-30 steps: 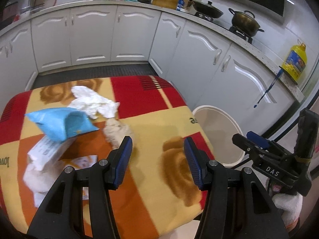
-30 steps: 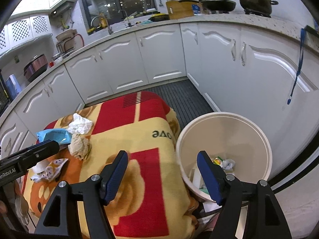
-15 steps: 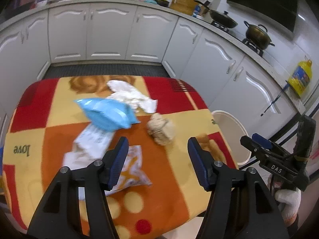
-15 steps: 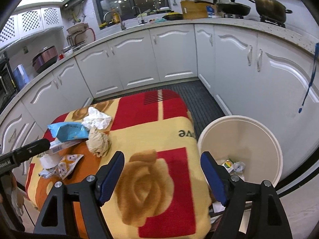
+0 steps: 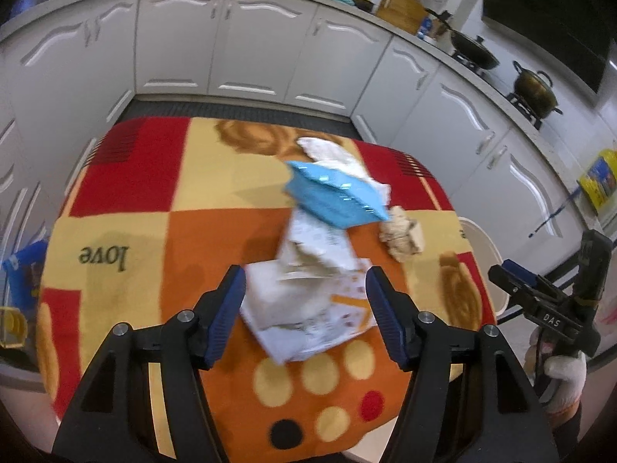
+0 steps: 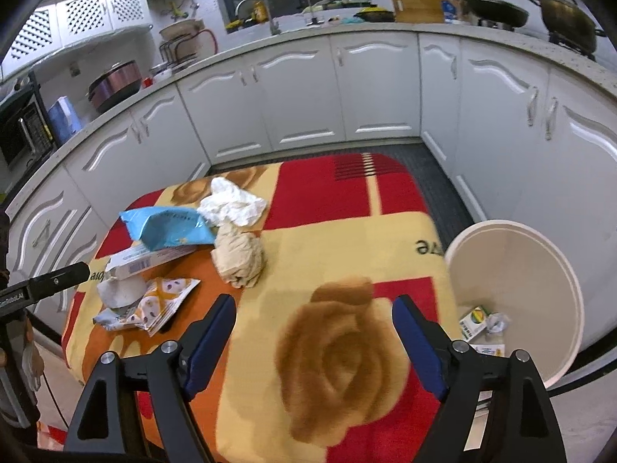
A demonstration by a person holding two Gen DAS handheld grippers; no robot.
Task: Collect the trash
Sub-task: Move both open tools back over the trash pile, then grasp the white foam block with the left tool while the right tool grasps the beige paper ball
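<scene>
Trash lies on the blanket-covered table [image 5: 146, 231]: a white tissue [image 6: 233, 203], a blue plastic packet [image 5: 335, 196] [image 6: 169, 227], a crumpled beige paper ball [image 5: 403, 233] [image 6: 239, 256], a white carton [image 6: 146, 260] and a printed orange-and-white wrapper [image 5: 327, 316] [image 6: 158, 303]. My left gripper [image 5: 306, 308] is open, its jaws on either side of the wrapper pile, above it. My right gripper [image 6: 314, 341] is open and empty over the table's near right part. The white trash bin [image 6: 540, 270] stands on the floor to the right with some trash inside.
White kitchen cabinets [image 6: 300, 100] curve around the table. Pots [image 5: 534, 87] sit on the stove at the right. A yellow oil bottle [image 5: 599, 179] stands on the counter. My right gripper also shows in the left wrist view [image 5: 547, 301], beside the bin's rim [image 5: 480, 239].
My left gripper has swung left from the bin side of the table to over the wrapper pile. My right gripper has moved away from the bin toward the table. Both stayed open.
</scene>
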